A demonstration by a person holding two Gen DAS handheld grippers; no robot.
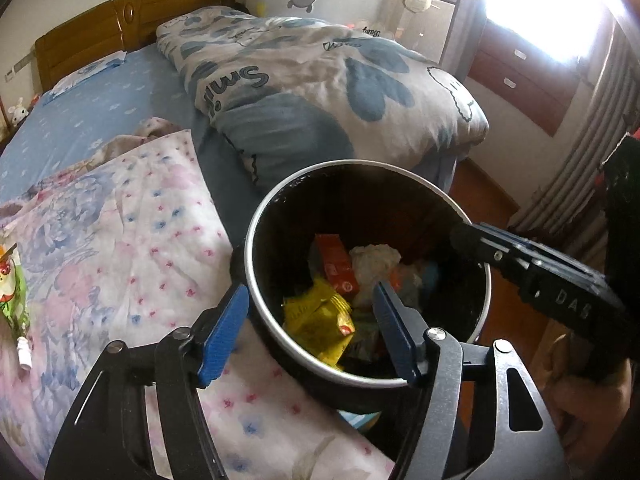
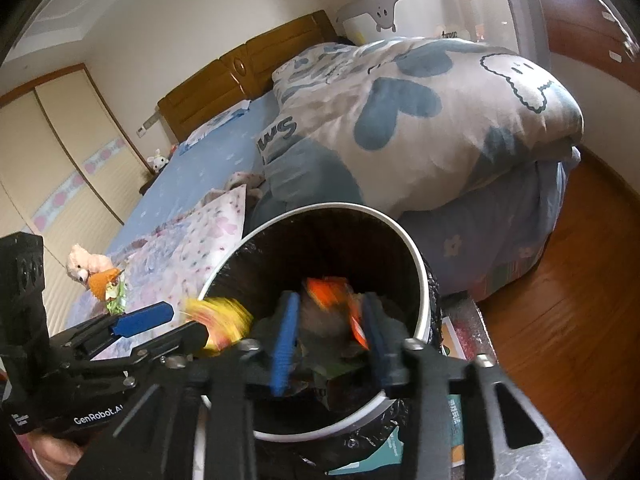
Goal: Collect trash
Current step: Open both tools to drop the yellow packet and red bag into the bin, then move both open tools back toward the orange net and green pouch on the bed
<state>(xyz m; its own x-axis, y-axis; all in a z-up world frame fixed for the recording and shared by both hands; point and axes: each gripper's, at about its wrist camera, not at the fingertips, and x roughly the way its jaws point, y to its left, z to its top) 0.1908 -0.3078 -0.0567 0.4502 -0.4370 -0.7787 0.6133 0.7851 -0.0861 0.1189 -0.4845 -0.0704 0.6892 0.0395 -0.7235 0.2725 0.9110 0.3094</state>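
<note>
Risk: with both grippers' jaws released, left gripper (image 1: 310,330) and right gripper (image 2: 330,344) empty, your yellow foil wrapper (image 2: 222,326) blurs at the white-rimmed black bin (image 2: 420,264) edge and may spill.

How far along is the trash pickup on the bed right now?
Done: the bin already holds a yellow packet, an orange packet and crumpled paper. In hand: nothing; the left gripper and right gripper are open over the bin. Left: a green wrapper and a small white bottle on the floral quilt.
</note>
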